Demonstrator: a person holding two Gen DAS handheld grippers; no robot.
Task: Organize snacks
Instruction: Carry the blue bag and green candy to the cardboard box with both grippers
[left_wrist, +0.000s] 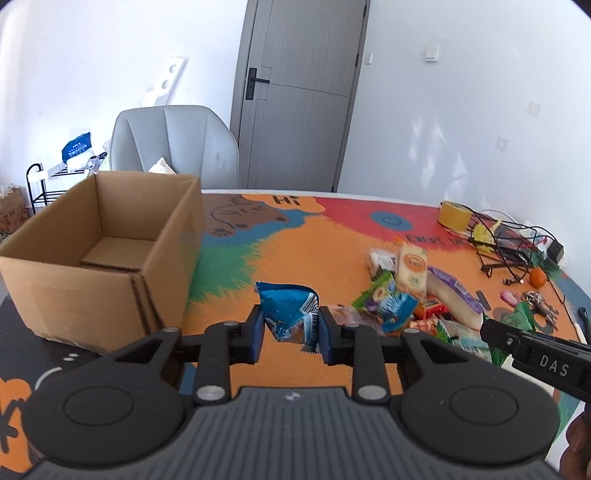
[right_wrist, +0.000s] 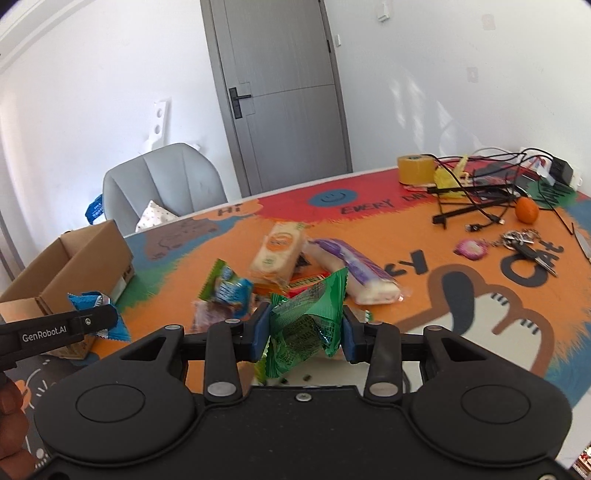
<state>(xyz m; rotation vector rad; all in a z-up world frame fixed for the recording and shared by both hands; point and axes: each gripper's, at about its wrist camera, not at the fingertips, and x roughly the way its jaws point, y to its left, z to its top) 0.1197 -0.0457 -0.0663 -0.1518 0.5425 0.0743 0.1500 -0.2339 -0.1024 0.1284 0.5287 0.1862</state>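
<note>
Above mat (left_wrist: 317, 251): two grippers (one packet each), one box (left_wrist: 96, 236).

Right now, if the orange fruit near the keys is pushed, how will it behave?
The orange fruit is round and sits free on the mat, so it would probably roll rather than slide. The black cables beside it might stop it early. It looks firm, likely not fragile.
</note>
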